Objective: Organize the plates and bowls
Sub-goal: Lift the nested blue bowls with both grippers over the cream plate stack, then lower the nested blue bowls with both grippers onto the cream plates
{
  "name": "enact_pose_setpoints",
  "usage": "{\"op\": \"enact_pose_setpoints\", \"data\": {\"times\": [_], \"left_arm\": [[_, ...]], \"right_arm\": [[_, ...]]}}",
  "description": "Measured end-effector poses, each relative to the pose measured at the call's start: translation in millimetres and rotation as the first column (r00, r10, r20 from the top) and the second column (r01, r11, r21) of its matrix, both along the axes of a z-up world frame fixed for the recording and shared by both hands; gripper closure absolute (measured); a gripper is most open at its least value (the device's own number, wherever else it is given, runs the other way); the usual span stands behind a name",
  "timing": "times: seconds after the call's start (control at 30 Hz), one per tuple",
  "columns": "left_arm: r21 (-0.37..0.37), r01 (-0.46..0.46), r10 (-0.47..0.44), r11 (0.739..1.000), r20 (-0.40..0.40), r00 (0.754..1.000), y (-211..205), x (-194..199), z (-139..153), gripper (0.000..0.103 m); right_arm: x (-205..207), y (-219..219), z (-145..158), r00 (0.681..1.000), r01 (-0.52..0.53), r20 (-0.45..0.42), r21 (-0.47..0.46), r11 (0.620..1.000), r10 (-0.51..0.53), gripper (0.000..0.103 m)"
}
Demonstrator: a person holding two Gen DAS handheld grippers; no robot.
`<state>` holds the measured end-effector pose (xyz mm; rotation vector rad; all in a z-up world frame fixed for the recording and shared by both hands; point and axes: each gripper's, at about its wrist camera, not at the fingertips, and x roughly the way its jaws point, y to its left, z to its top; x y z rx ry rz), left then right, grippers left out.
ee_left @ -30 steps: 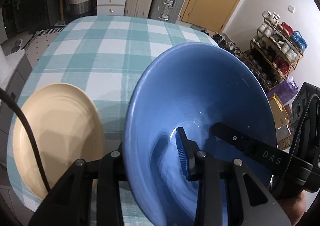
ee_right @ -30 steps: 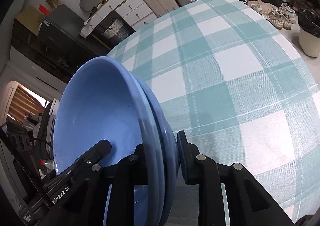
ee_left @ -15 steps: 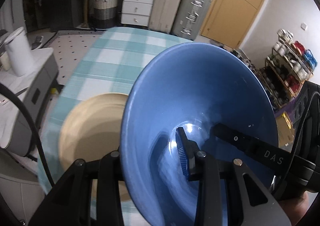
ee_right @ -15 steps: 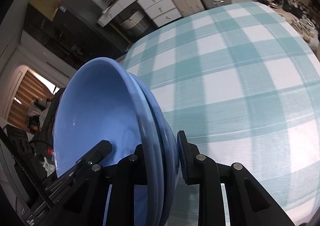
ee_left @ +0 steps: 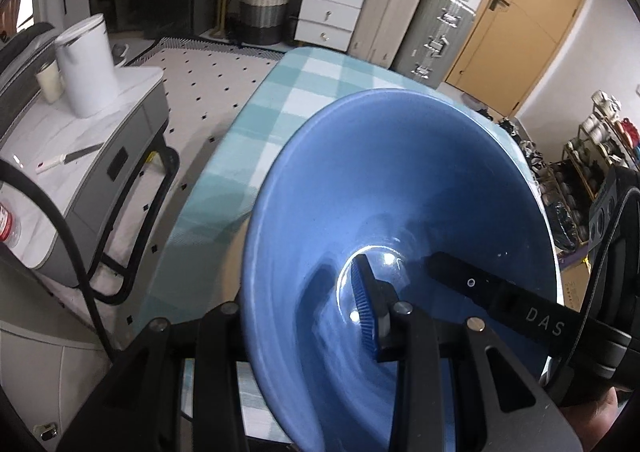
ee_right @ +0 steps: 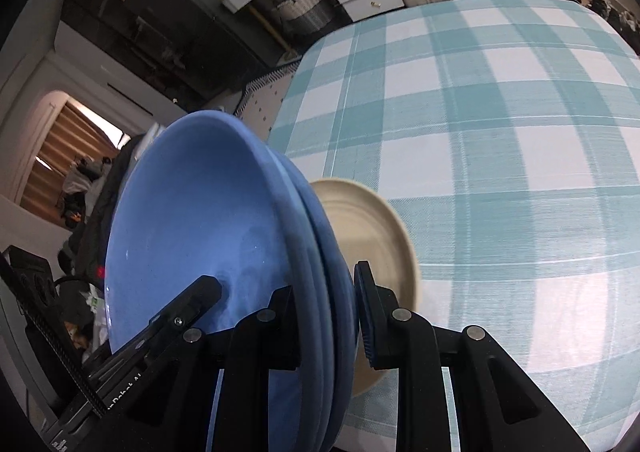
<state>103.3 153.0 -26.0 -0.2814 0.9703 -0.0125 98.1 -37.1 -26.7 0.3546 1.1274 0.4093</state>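
Both grippers hold a stack of blue bowls (ee_left: 400, 187) by opposite rims, above the left part of a teal-and-white checked table (ee_right: 500, 111). My left gripper (ee_left: 304, 316) is shut on the rim, one finger inside the top bowl. My right gripper (ee_right: 324, 316) is shut on the stacked rims (ee_right: 312, 252); the other gripper's finger reaches into the bowl from the far side. A beige plate (ee_right: 368, 236) lies on the table behind the bowls in the right wrist view. It is hidden in the left wrist view.
A grey side cabinet (ee_left: 100, 155) with a white kettle (ee_left: 88, 63) stands left of the table. Drawers (ee_left: 328, 7), suitcases (ee_left: 420, 23), a door (ee_left: 520, 11) and shoe racks (ee_left: 600, 147) line the far walls.
The bowl stack has swung left, toward the table's left edge. The beige plate has gone out of the left view behind the bowls and come into the right view.
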Motion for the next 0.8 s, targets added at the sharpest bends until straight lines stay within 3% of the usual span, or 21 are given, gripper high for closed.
{"op": "enact_pose_setpoints", "data": {"times": [0.27,0.8], "left_arm": [[-0.018,-0.014,0.013,1.0,-0.056,0.998,13,-1,-29,0.069],[-0.029,-0.01,0.007,1.0,-0.091,0.996,17,8,-47,0.069]], "right_arm": [[1,15,-28,0.998,-0.022,-0.062,-0.075,0.997,0.017,0.081],[6,23,-30,0.999,-0.011,-0.033,-0.156,0.988,0.006,0.081]]}}
